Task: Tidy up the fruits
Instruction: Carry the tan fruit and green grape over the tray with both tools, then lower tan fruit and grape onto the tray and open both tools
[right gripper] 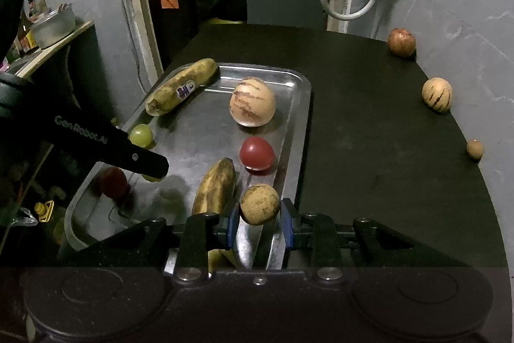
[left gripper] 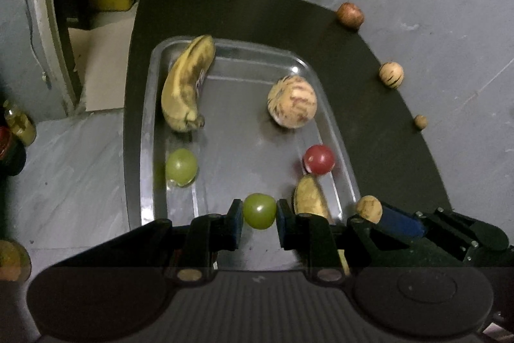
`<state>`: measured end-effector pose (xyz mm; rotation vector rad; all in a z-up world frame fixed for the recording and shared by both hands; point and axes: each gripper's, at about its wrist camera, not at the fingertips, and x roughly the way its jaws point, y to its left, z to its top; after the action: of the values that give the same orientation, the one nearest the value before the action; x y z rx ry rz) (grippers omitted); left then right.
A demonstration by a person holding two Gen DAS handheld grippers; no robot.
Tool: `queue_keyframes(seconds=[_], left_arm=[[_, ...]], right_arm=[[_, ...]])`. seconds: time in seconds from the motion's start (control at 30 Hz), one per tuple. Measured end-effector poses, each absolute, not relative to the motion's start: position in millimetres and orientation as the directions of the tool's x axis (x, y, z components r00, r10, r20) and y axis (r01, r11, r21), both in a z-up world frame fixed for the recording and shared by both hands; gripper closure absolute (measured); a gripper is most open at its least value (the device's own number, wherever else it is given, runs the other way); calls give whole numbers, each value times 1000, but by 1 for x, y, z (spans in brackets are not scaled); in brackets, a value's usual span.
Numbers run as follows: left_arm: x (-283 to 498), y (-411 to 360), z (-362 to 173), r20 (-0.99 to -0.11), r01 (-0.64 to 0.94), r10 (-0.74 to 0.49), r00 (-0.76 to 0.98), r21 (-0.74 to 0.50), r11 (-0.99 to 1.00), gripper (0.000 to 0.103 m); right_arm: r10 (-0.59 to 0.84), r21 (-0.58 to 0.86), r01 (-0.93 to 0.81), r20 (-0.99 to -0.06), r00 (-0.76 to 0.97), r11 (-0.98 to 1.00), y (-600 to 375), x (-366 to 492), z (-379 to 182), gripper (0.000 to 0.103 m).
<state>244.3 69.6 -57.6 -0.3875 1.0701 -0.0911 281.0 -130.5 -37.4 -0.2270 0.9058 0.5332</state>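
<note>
A metal tray (left gripper: 154,130) (right gripper: 298,118) on a black table holds a banana (left gripper: 188,82) (right gripper: 183,85), a striped melon (left gripper: 292,102) (right gripper: 252,102), a red fruit (left gripper: 319,159) (right gripper: 257,153), a green grape (left gripper: 181,166) (right gripper: 141,134), a second banana (left gripper: 308,198) (right gripper: 217,185) and a dark red fruit (right gripper: 112,182). My left gripper (left gripper: 259,216) is shut on a green grape (left gripper: 259,211) over the tray's near end. My right gripper (right gripper: 260,222) (left gripper: 369,214) is shut on a small brown fruit (right gripper: 260,204) (left gripper: 369,208) over the tray's near right rim.
On the table's right edge against the wall lie a reddish apple (left gripper: 350,15) (right gripper: 401,42), a small striped melon (left gripper: 391,74) (right gripper: 437,94) and a tiny brown fruit (left gripper: 420,121) (right gripper: 474,149). A shelf with a pot (right gripper: 54,26) stands to the left.
</note>
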Motion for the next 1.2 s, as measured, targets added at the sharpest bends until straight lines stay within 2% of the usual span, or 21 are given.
queue_keyframes(seconds=[0.8, 0.87, 0.93, 1.07, 1.17, 1.2], left_arm=[[247, 60, -69, -856, -158, -243, 457, -346, 925, 78], [247, 61, -68, -854, -164, -243, 459, -351, 922, 74], [246, 62, -67, -853, -172, -242, 462, -354, 919, 61], [242, 64, -63, -847, -182, -243, 473, -364, 913, 55], [237, 66, -57, -832, -196, -247, 496, -384, 902, 43], [235, 66, -53, -824, -199, -250, 508, -395, 897, 35]], right_arm=[[367, 42, -568, -802, 472, 822, -134, 288, -41, 70], [367, 41, -566, -799, 476, 823, -136, 287, -39, 65], [366, 37, -564, -795, 483, 825, -137, 285, -36, 59], [356, 26, -549, -787, 504, 835, -145, 278, -27, 46], [345, 23, -530, -782, 519, 848, -153, 272, -20, 37], [340, 21, -521, -780, 525, 853, -156, 269, -17, 35]])
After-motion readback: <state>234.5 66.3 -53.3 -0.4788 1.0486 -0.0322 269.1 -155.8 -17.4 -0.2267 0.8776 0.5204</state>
